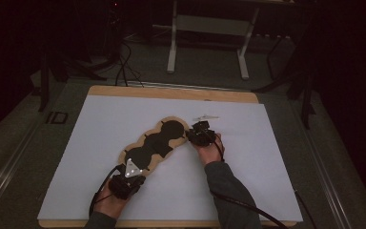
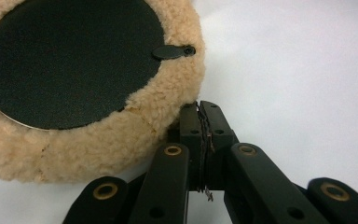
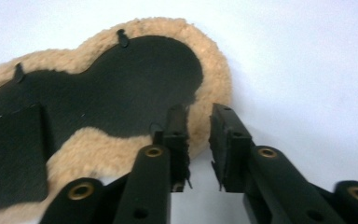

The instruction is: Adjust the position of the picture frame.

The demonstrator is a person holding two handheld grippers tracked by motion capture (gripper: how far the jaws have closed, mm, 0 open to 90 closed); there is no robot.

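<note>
A long lobed pad [image 1: 159,138] lies on the white sheet, black backing up, with a tan fleece rim [image 2: 121,135] around it. My left gripper [image 1: 137,162] sits at the pad's near left end. In the left gripper view, that gripper [image 2: 199,109] has its jaws pressed together, their tips against the fleece rim, with nothing thick between them. My right gripper [image 1: 191,135] is at the pad's far right end. In the right gripper view, that gripper [image 3: 198,114] has its jaws parted. The gap is bare, and the left fingertip [image 3: 176,116] overlaps the edge of the pad [image 3: 121,88].
The white sheet [image 1: 248,157] covers most of a wooden tabletop [image 1: 171,92]. A small pale object [image 1: 206,116] lies just beyond the right gripper. Cables trail from both grippers toward the near edge. A white desk frame [image 1: 209,28] stands on the floor behind the table.
</note>
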